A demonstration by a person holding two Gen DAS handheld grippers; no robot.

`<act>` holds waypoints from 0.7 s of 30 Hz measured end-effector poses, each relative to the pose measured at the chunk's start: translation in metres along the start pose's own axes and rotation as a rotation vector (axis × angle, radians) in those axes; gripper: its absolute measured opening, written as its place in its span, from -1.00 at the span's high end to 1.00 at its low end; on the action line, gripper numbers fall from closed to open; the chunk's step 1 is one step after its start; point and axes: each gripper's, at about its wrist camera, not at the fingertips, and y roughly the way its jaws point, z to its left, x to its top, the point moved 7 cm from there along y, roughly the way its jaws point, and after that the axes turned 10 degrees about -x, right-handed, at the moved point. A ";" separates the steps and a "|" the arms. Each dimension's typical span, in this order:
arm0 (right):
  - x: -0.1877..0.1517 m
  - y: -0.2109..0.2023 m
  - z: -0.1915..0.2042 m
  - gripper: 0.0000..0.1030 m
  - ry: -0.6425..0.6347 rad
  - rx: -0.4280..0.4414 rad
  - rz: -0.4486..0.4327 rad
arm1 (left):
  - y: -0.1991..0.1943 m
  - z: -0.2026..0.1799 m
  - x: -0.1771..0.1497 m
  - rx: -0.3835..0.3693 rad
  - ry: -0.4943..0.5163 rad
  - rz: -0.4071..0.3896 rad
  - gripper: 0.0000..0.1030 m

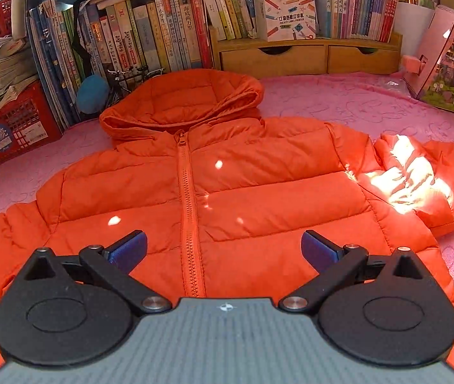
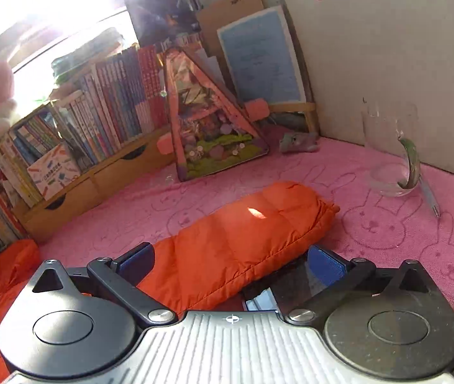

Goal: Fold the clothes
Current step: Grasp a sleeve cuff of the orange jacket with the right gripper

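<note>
Nothing looks folded yet: the puffy orange hooded jacket (image 1: 227,192) lies zipped and spread flat on the pink bunny-print cloth (image 2: 386,224) ahead of the left claw (image 1: 223,249), its sleeve (image 2: 242,233) stretched between the right claw's (image 2: 231,262) fingers, both claws gaping and empty.

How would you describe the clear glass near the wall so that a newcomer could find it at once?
Start at the pink bunny-print cloth and follow it to the pale wall beyond the orange jacket sleeve. The glass stands there, transparent, with a green curved piece inside and a pen beside it.
</note>
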 end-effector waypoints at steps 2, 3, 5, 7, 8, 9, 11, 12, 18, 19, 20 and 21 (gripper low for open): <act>0.010 0.024 -0.011 -1.00 0.051 -0.017 0.041 | 0.009 0.004 -0.005 0.016 -0.007 0.029 -1.00; 0.013 0.035 -0.015 -1.00 0.061 -0.033 0.061 | 0.013 0.008 -0.009 0.026 -0.012 0.042 -1.00; 0.015 0.054 -0.020 -1.00 0.055 -0.069 0.089 | 0.015 0.018 -0.015 0.030 -0.028 0.053 -1.00; 0.017 0.071 -0.023 -1.00 0.040 -0.106 0.102 | 0.012 0.032 -0.019 0.042 -0.051 0.056 -1.00; 0.018 0.078 -0.024 -1.00 0.031 -0.126 0.106 | 0.009 0.040 -0.021 0.051 -0.063 0.057 -1.00; 0.019 0.085 -0.026 -1.00 0.022 -0.149 0.109 | 0.007 0.047 -0.022 0.060 -0.075 0.058 -1.00; 0.021 0.097 -0.027 -1.00 0.001 -0.184 0.121 | 0.000 0.064 -0.024 0.082 -0.098 0.053 -1.00; 0.021 0.103 -0.027 -1.00 -0.005 -0.195 0.130 | -0.005 0.075 -0.025 0.087 -0.120 0.047 -1.00; 0.020 0.108 -0.015 -0.40 0.017 -0.176 0.163 | -0.022 0.127 -0.047 0.107 -0.251 0.029 -1.00; 0.021 0.103 -0.008 -0.20 0.027 -0.152 0.164 | -0.024 0.134 -0.051 0.109 -0.273 0.028 -1.00; 0.021 0.098 0.001 -0.09 0.033 -0.127 0.165 | -0.026 0.142 -0.056 0.112 -0.295 0.026 -1.00; 0.022 0.089 0.015 -0.03 0.029 -0.093 0.163 | -0.027 0.150 -0.060 0.115 -0.317 0.024 -1.00</act>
